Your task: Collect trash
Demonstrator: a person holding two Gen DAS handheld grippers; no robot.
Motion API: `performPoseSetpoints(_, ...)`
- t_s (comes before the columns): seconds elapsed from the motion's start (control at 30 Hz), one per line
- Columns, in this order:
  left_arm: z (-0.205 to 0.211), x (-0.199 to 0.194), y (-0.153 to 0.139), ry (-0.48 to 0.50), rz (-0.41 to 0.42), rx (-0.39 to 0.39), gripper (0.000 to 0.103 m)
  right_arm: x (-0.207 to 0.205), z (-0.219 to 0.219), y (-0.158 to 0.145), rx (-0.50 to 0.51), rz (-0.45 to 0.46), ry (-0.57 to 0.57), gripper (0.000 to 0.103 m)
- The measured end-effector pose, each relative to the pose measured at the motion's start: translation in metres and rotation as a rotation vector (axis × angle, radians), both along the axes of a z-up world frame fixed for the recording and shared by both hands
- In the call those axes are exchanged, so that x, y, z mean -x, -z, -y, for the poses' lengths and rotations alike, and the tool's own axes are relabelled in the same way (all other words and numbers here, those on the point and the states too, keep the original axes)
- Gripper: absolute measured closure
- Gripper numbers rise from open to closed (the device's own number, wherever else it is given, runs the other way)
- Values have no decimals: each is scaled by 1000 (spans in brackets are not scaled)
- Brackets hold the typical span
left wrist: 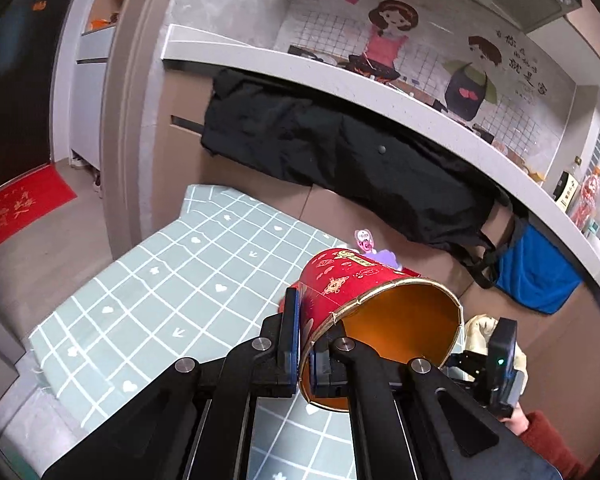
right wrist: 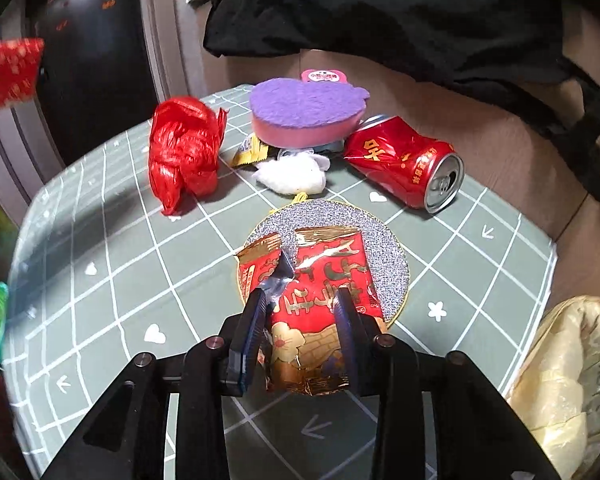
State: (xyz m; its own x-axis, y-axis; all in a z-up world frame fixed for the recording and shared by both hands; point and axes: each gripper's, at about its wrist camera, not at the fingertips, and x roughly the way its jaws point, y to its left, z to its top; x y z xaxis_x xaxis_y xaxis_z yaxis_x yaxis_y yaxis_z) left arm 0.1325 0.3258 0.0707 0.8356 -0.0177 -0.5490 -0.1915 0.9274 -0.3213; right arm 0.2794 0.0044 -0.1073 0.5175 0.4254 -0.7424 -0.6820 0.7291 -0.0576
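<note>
My left gripper (left wrist: 306, 344) is shut on the rim of a red paper cup (left wrist: 348, 280), which tilts with its orange inside toward the camera; a blurred edge of the cup (right wrist: 8, 72) also shows at the far left of the right wrist view. My right gripper (right wrist: 300, 308) is open, its fingers on either side of a red and gold snack wrapper (right wrist: 320, 280) that lies on a round grey scouring pad (right wrist: 384, 240). Beyond it lie a crushed red can (right wrist: 404, 164), a knotted red plastic bag (right wrist: 184, 152), a white wad (right wrist: 292, 176) and a yellow wrapper (right wrist: 250, 152).
A purple and pink sponge (right wrist: 304, 108) rests on the small litter. The checked green table (right wrist: 100, 260) stands against a brown cabinet with a black garment (left wrist: 340, 152) hanging from the counter (left wrist: 260, 56). A beige bag (right wrist: 568, 380) sits beside the table's right edge.
</note>
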Motion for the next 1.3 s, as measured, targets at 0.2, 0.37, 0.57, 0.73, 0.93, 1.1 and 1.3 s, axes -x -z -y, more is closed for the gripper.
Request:
performPoseSetpoints(0.2, 0, 12, -2, -5, -1, 4, 100, 8, -5, -1, 69, 24, -1, 69)
performPoseSetpoints(0.37, 18, 7, 12, 42, 1, 14, 100, 22, 14, -19, -35, 48, -29, 69)
performPoseSetpoints(0.57, 46, -19, 42, 108, -32, 67, 100, 11, 35, -17, -72, 13, 40, 69)
performPoseSetpoints(0.73, 60, -41, 60, 139, -66, 73, 100, 5, 31, 4, -27, 2, 52, 69)
performPoseSetpoints(0.93, 78, -74, 80, 178, -114, 102, 100, -2, 35, 12, -48, -41, 27, 64)
performPoseSetpoints(1.1, 95, -99, 92, 223, -148, 122, 100, -3, 30, 8, 31, -38, -12, 63)
performPoseSetpoints(1.3, 112, -118, 103, 284, -177, 125, 100, 15, 51, -30, -155, 28, -80, 63)
